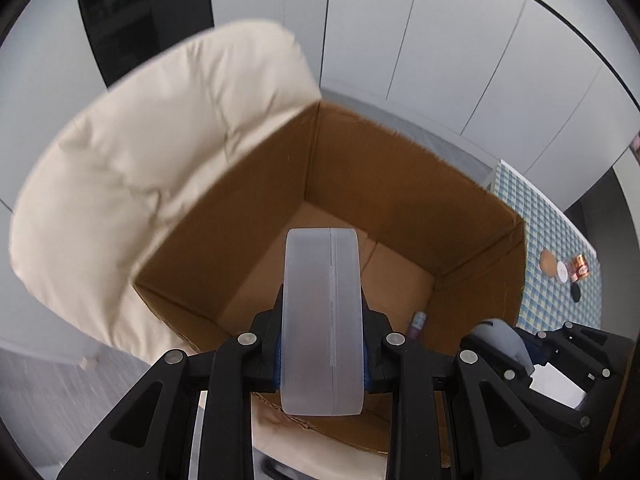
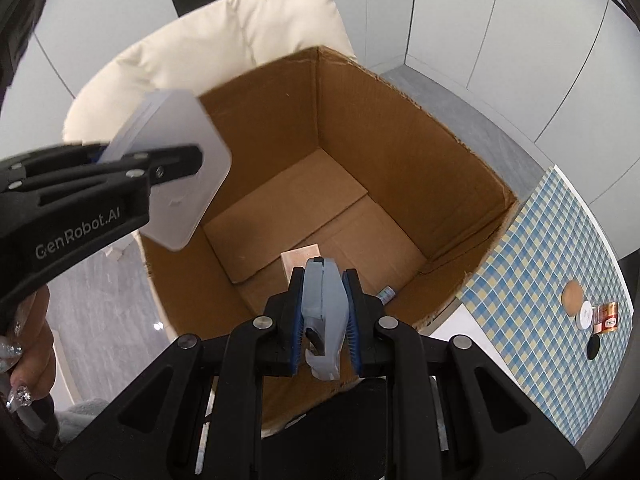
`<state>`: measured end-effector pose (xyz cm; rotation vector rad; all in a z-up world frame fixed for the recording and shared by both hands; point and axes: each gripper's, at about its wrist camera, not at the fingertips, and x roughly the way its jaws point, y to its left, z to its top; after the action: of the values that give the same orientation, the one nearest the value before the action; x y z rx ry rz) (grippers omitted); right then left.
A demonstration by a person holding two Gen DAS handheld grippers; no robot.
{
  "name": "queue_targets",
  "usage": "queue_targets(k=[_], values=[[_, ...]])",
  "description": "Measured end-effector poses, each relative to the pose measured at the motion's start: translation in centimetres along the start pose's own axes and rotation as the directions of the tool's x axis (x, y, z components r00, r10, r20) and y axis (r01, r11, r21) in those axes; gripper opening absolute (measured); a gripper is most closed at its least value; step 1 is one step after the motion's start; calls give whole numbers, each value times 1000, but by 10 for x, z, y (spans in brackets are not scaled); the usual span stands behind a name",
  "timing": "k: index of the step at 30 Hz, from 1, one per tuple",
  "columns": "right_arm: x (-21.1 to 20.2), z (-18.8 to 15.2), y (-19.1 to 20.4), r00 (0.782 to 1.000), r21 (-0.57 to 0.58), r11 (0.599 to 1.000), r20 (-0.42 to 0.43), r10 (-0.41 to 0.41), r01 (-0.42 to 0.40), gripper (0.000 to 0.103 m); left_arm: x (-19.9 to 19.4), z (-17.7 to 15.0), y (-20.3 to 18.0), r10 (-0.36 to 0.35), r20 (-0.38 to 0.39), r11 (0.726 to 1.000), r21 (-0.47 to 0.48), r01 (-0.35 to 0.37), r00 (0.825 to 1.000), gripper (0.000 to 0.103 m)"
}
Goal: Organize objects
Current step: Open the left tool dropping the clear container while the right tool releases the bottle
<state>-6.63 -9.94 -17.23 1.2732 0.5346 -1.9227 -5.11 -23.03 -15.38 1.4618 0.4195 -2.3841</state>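
Frosted plastic case (image 1: pixel 322 320) clamped in our left gripper (image 1: pixel 322 356), blue-grey clip (image 2: pixel 325 312) (pinched) in our right gripper (image 2: pixel 325 320); we lower both well inside the cardboard box (image 2: pixel 400 128) before releasing.

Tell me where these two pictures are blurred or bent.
Left wrist view: the cream cushion and cardboard box rim are motion-smeared, while the frosted case is sharp. Right wrist view: crisper overall; the fisheye curves the wall panels and checkered cloth.
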Motion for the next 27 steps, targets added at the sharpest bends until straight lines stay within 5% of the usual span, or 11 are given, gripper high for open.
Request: queue_targets(k=[14,16,17,18,19,20,23,27], values=[[14,-5,3,1000,22,1000,-8,9,-8,19,4,-9,-15,18,-6,998,59,-17,1000,27],[13,-4,4,1000,26,1000,8,2,-2,19,1,-8,-16,19,16,998,58,-20,1000,37],[11,-3,2,1000,31,1000,19,2,-3,24,-3,-7,-16,25,30,998,51,-26,999,45],[7,-3,0,999,44,999,37,3,-4,34,-8,-5,-15,33,51,999,39,-35,998,69],[4,-2,-2,999,63,998,48,-3,0,68,-11,-3,-13,39,72,999,32,-41,997,87],[2,-1,-4,998,77,997,56,-10,6,94,-16,-2,-11,45,99,999,22,-48,994,91],[-11,2,-8,991,91,995,127,-44,32,98,-27,-1,-4,30,153,1000,-3,-30,988,91],[-13,6,-9,990,81,995,128,-68,58,98,-22,1,1,26,119,999,-32,-22,993,91]])
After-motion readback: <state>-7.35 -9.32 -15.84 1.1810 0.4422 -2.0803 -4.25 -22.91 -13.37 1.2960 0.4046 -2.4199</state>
